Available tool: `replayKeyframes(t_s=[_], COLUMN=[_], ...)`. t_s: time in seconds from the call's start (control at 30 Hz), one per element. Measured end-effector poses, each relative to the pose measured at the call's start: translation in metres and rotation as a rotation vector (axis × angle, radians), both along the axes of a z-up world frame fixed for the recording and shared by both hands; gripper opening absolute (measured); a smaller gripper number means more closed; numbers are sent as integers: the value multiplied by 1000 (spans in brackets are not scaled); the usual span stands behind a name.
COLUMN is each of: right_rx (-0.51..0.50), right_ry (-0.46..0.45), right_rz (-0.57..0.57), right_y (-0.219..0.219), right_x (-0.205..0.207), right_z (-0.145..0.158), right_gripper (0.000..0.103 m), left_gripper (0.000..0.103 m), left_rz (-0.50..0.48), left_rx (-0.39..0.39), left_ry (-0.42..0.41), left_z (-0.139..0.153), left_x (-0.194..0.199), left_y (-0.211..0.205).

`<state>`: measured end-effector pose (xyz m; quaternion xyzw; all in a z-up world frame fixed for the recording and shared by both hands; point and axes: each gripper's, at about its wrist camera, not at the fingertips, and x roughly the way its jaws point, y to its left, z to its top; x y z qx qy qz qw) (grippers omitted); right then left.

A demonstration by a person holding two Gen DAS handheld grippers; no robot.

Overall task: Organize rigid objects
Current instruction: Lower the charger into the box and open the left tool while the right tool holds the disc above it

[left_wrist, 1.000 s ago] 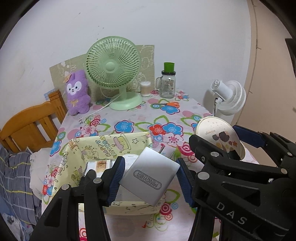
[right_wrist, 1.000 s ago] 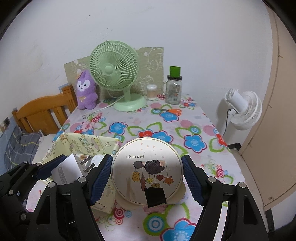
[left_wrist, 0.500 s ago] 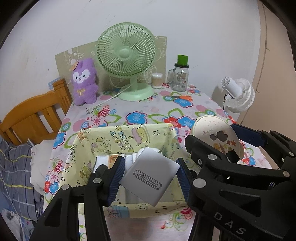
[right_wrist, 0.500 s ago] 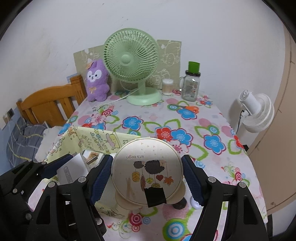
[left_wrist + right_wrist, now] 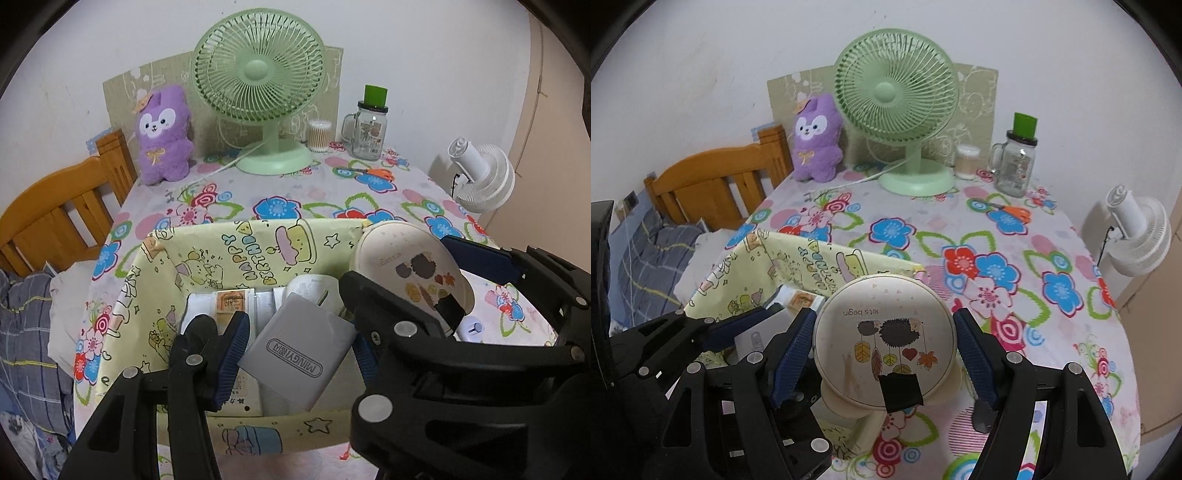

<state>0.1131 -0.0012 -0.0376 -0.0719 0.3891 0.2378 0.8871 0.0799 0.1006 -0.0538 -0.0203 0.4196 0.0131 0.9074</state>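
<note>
A floral tablecloth (image 5: 1027, 266) covers the table, with a wooden bed frame (image 5: 55, 206) off its left side and a white clip fan (image 5: 1134, 236) beyond its right edge. At the back, against the wall, stand a green desk fan (image 5: 258, 92), a purple plush bunny (image 5: 164, 134), a glass mason-jar mug with a green lid (image 5: 365, 125) and a small tub of cotton swabs (image 5: 319, 136); orange-handled scissors (image 5: 1012, 211) lie in front of the mug.

Nearer, the yellow cartoon-print storage box (image 5: 229, 254) sits open, boxed items lying flat on its floor. The right gripper (image 5: 884, 347) has its blue pads pressed on both sides of a round cream vanity mirror (image 5: 886, 332), held at the box's right corner with its foot over the rim. It crowds the left gripper (image 5: 295, 347), which pinches a grey Mingyi plug adapter (image 5: 301, 350) tilted above the box's inside, its metal prongs pointing toward a white object below.
</note>
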Motion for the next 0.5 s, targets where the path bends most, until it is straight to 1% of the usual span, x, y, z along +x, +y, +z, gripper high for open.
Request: replayKeyframes(t_s=[0.3, 0.4, 0.5], right_rx=[-35, -57, -72], right_ry=[21, 19, 3], right_rz=[42, 64, 83], right_y=[13, 18, 20], right_x=[10, 11, 10], right_z=[-13, -16, -18], right_gripper=[77, 77, 77], left_gripper=[59, 65, 70], left_rz=[-7, -11, -24], left_rx=[-34, -32, -57], left_ry=[43, 43, 55], left_z=[-16, -20, -23], left_x=[7, 8, 8], left_y=[10, 12, 13])
